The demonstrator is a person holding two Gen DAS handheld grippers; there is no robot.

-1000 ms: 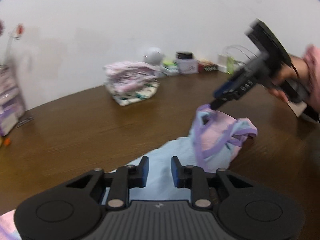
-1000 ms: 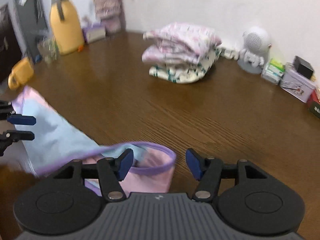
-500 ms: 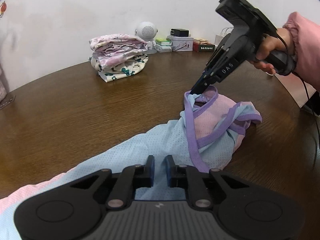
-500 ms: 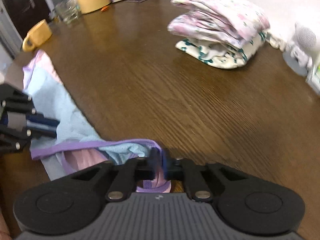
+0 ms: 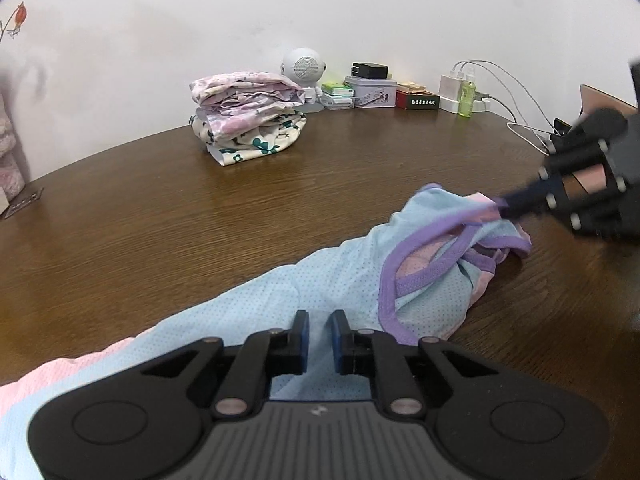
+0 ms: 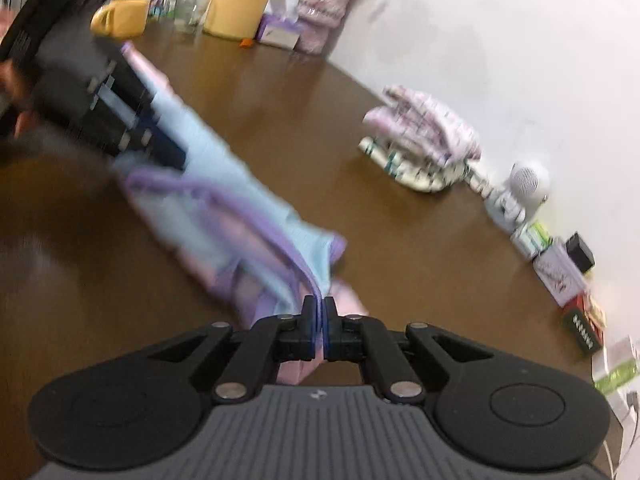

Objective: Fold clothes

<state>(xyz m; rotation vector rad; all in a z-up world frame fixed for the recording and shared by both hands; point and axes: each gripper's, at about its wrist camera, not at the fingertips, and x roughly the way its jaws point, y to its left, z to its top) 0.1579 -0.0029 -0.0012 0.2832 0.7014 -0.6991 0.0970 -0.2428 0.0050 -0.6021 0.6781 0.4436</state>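
On the brown counter lies a pale blue top, stretched between right tongs clamped on its purple trim and left tongs pinching its body; likely spreading, flattening next.

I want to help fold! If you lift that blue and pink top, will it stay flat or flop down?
Probably flop: the top already bunches and sags between the left gripper and right gripper. It looks thin and light, likely sliding easily on the smooth table.
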